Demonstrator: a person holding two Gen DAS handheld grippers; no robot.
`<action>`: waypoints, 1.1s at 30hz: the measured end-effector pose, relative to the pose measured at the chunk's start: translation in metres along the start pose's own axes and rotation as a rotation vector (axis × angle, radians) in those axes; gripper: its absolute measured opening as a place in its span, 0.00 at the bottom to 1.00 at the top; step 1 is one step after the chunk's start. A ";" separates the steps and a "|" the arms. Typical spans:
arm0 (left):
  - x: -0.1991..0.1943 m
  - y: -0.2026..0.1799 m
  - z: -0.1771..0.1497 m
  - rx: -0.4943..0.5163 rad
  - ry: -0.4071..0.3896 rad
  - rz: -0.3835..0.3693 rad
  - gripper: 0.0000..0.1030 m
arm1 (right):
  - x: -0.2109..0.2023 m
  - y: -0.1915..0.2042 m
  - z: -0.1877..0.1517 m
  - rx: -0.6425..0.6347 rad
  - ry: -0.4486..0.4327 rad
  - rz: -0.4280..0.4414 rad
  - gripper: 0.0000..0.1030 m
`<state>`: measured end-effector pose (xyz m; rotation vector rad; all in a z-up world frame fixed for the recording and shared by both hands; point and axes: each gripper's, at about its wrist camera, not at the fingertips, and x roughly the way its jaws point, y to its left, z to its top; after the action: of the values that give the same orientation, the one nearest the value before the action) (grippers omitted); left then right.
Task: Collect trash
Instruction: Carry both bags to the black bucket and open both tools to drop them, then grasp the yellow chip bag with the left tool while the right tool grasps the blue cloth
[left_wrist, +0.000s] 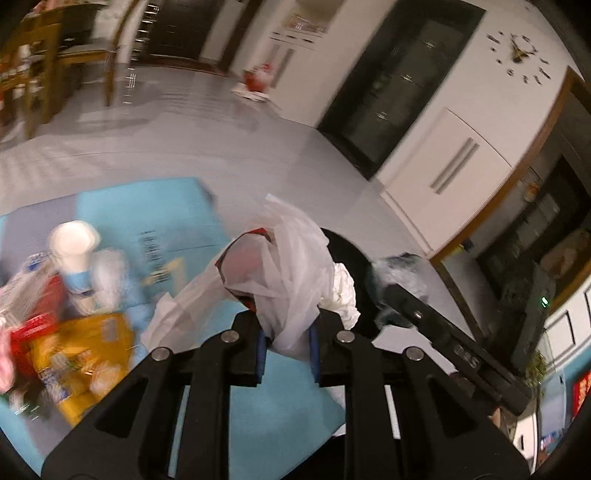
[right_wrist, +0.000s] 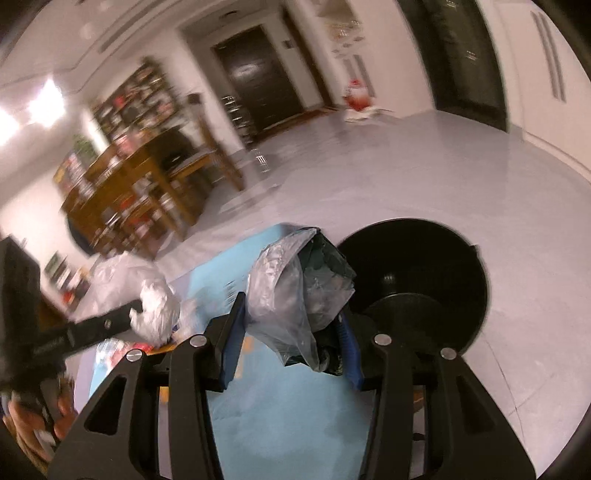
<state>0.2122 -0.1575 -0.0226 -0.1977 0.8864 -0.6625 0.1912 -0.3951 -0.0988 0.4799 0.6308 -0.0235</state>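
Left gripper: our left gripper (left_wrist: 286, 345) is clamped on a bunch of thin white plastic bag (left_wrist: 291, 273), which wraps something red and dark and rises above the blue pads (left_wrist: 260, 350)
Right gripper: our right gripper (right_wrist: 291, 341) is closed on a crumpled clear plastic bag with dark green contents (right_wrist: 295, 288); the film bulges up and hangs below the jaws
Where the trash is: both bundles are off the floor, held above the light blue floor mat (left_wrist: 162, 206) and near the round black bin (right_wrist: 417, 273), whose open mouth sits just beyond the right gripper's load
Still on the mat: we see a pile left over at the far side in the left wrist view, with a white paper cup with a blue band (left_wrist: 74, 254), a yellow snack wrapper (left_wrist: 88, 354) and red packaging (left_wrist: 33, 325); blur hides the rest
Crowding: in the right wrist view the left gripper's load shows just beside ours, so the two loads are close together near the bin
Risk, slipping film: we judge that the loose film could slide out of either grip, since the pads pinch only a gathered fold
Risk, missed drop: we think a release before the bundle is over the bin mouth would put it on the grey floor (left_wrist: 207, 140)
Risk, snagging: hanging film could catch on the bin rim or on the other gripper and drag the load aside
Progress: partway, in our view, with two bundles in hand and the pile not yet collected
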 end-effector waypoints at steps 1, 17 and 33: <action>0.014 -0.009 0.004 0.013 0.014 -0.002 0.18 | 0.005 -0.012 0.007 0.037 0.005 -0.020 0.45; 0.169 -0.042 0.019 0.067 0.187 0.043 0.38 | 0.055 -0.108 0.018 0.417 0.108 -0.017 0.66; 0.112 -0.041 -0.019 0.138 0.119 0.029 0.87 | 0.048 -0.091 0.028 0.408 0.110 0.042 0.78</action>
<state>0.2296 -0.2554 -0.0899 -0.0217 0.9523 -0.7110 0.2308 -0.4821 -0.1453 0.8936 0.7268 -0.0873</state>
